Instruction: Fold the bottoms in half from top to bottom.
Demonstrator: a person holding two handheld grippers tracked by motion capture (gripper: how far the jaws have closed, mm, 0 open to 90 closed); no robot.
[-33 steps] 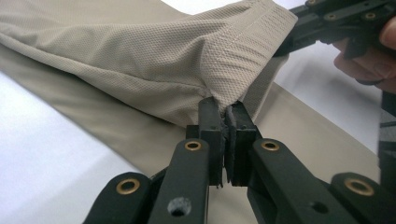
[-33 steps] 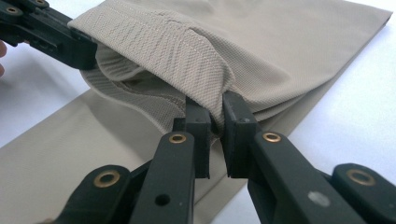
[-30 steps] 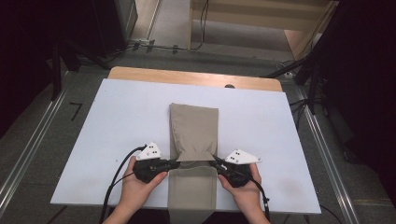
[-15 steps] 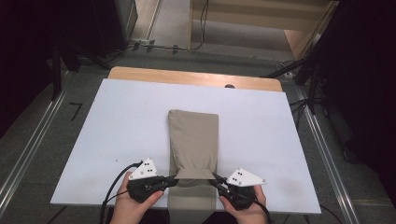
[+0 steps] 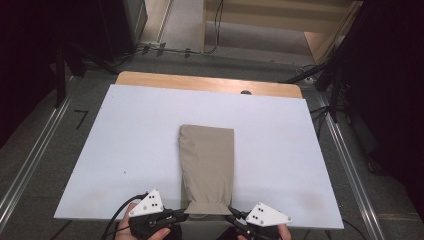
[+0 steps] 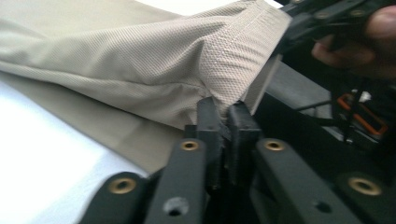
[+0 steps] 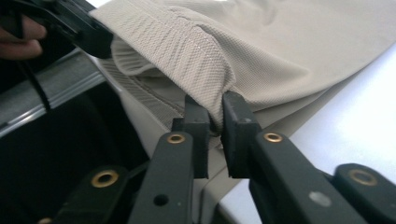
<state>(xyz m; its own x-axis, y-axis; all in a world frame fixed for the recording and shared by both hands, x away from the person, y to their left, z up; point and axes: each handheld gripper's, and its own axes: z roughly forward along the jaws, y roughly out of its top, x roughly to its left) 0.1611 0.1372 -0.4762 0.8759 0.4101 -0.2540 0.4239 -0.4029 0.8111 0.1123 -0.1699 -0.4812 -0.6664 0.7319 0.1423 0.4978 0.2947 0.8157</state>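
Your left gripper [image 5: 181, 217] and right gripper [image 5: 231, 218] each pinch a near corner of the folded beige knit cloth [image 5: 207, 165]. Both sets of jaws have just been opening slightly, yet the hem is still caught between them. The cloth stretches away from your jaws across the pale blue desk [image 5: 125, 140]. Beyond it, a bare wooden strip [image 5: 165, 80] edges the far side, with black cables [image 5: 215, 20] on the floor behind.

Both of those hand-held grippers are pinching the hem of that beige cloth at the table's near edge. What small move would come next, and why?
Probably let go. The beige cloth already lies folded flat, and the left hand-held gripper and right hand-held gripper, whose jaws have just been opening, hold its near hem at the table edge; releasing would let it settle.
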